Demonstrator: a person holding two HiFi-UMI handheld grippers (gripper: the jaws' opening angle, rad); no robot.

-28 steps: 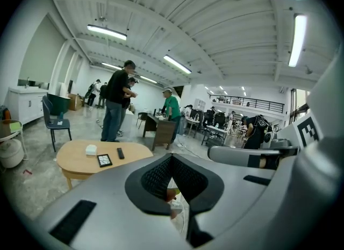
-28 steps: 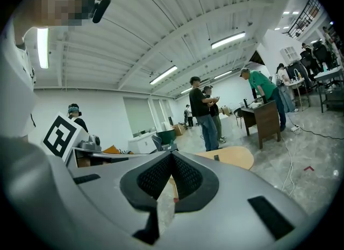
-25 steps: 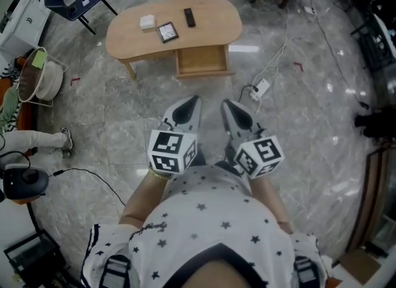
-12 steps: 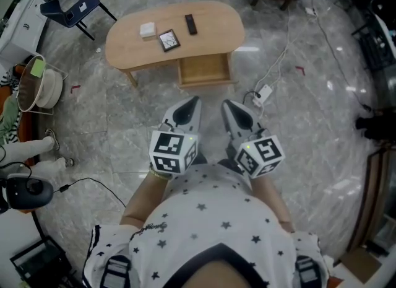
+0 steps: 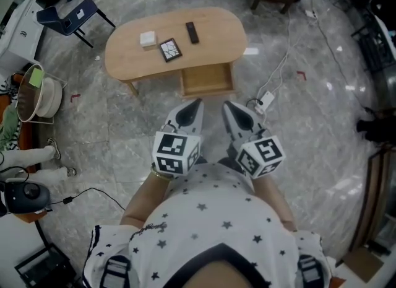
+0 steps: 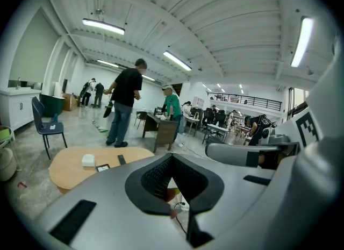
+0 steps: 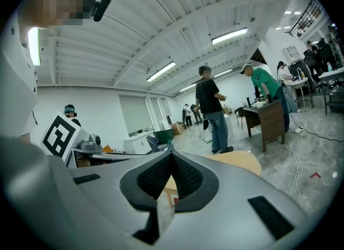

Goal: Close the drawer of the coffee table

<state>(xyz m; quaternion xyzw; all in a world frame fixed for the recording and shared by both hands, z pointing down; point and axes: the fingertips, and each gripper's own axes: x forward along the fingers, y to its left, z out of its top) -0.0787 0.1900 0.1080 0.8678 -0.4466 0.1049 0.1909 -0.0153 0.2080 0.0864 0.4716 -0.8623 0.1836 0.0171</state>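
Short of the coffee table, on its drawer side, I hold both grippers side by side above the marble floor, pointing toward the table. My left gripper is clenched, its jaws pressed together with nothing between them. My right gripper is clenched the same way and is just as empty. Neither one touches anything. The drawer stands pulled out from the table's near edge, its wooden bottom showing. From the head view both gripper tips sit near the drawer's front but apart from it. On the tabletop, behind the drawer, lie a small white box, a dark square framed thing and a black remote. Right of the drawer, a white power strip lies on the floor, its cable running off past the table's right end.
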